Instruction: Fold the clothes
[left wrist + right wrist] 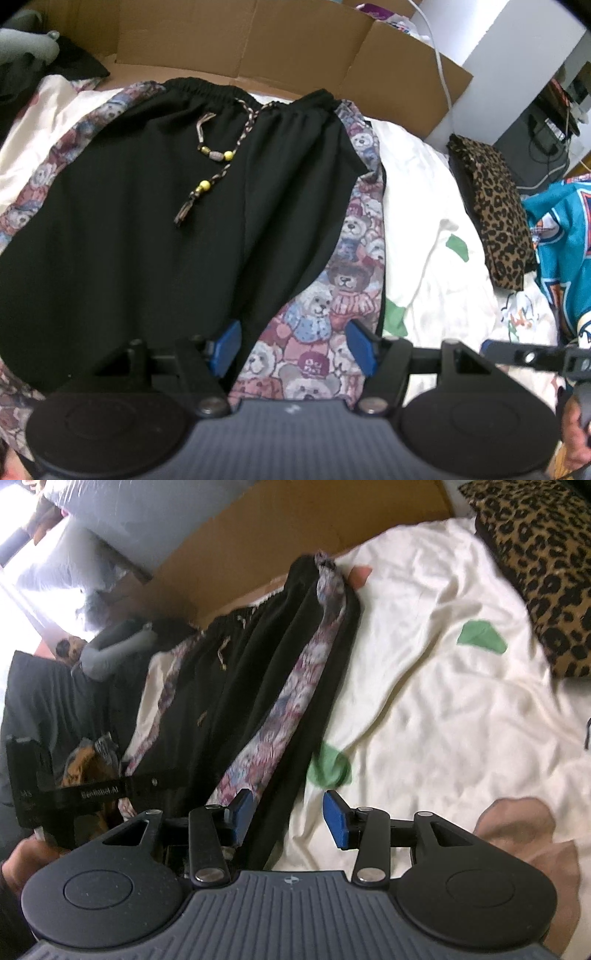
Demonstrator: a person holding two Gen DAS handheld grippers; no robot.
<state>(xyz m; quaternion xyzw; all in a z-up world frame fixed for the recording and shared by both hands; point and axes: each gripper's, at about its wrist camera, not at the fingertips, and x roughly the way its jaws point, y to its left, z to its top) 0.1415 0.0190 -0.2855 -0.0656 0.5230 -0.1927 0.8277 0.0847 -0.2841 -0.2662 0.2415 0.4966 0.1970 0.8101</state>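
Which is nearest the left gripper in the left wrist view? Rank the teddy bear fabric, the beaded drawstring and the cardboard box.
1. Teddy bear fabric: directly under the open left gripper.
2. Beaded drawstring: up the black pants, centre-left.
3. Cardboard box: farthest, behind the waistband.

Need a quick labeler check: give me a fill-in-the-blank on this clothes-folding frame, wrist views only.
1. The black pants have side panels printed with teddy ____.
2. The drawstring carries beads, some of them ____.
3. Both the left gripper and the right gripper have their jaws ____.
4. The folded cloth on the white sheet has a ____ print.

Missing words: bears; yellow; open; leopard
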